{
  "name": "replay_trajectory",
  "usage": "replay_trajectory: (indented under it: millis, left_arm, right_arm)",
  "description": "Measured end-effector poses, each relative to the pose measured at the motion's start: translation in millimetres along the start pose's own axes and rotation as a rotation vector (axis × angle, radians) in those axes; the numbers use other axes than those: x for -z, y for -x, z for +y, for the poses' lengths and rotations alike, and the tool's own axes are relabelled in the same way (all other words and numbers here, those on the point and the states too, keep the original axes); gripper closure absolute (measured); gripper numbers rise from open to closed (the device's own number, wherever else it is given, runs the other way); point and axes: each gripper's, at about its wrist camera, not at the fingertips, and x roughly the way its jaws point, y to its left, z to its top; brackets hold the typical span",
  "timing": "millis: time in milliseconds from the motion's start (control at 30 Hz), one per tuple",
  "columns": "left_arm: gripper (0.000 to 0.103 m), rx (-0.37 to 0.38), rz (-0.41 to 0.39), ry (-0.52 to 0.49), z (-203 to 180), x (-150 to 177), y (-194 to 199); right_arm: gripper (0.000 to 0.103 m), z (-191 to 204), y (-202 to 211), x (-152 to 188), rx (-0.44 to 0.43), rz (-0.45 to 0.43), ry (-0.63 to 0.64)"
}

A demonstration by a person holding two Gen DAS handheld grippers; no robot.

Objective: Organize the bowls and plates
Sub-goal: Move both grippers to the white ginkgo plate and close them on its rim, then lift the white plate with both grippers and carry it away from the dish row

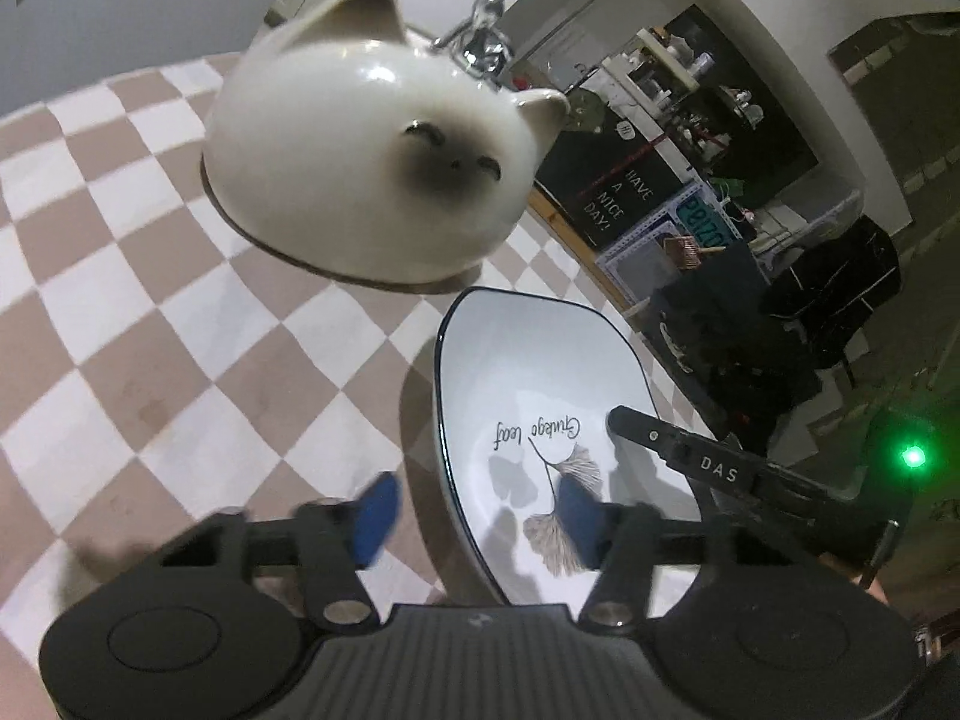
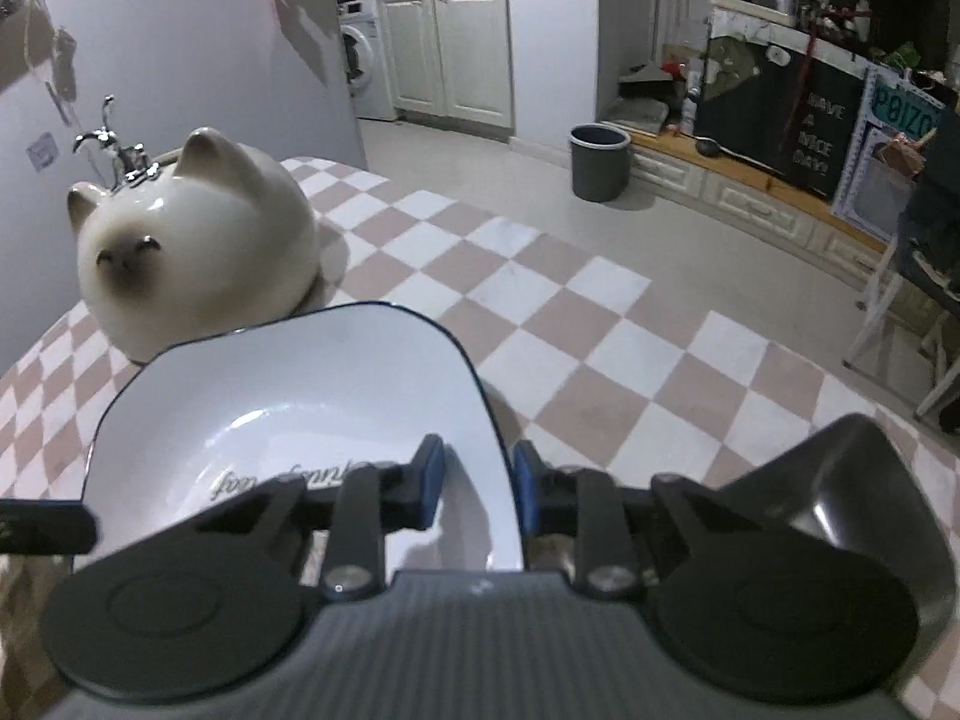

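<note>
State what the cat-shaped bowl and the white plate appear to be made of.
Cat-shaped bowl: probably glazed ceramic; glossy cream surface with bright highlights. White plate: likely glazed porcelain or ceramic; smooth sheen, thin dark rim, printed leaf design. Melamine can't be ruled out.

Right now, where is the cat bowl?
The cat bowl sits upside down on the checkered table, just beyond the plate, left in the right wrist view.

A home kitchen: white cabinets [image 2: 447, 48], a washing machine [image 2: 366, 60] and a checkered tablecloth [image 2: 540, 300]
</note>
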Motion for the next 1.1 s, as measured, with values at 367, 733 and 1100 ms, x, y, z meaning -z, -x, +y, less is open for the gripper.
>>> replay_trajectory:
  millis: [367, 733, 1100]
  left_arm:
    - [0.092, -0.038, 0.030, -0.017, 5.2, -10.1, -13.8]
    - [0.087, -0.076, -0.030, -0.213, -1.8, -4.6, 55.9]
    - [0.085, -0.033, 0.086, -0.306, -8.1, 36.4, 102.5]
  right_arm:
    - [0.070, -7.0, -3.3, -4.9, -0.032, -0.001, 0.007]
    - [0.073, 18.8, 78.6, 24.3, -0.185, -0.027, -0.068]
    - [0.084, 45.2, 162.2, 123.4, -0.163, 0.094, -0.320]
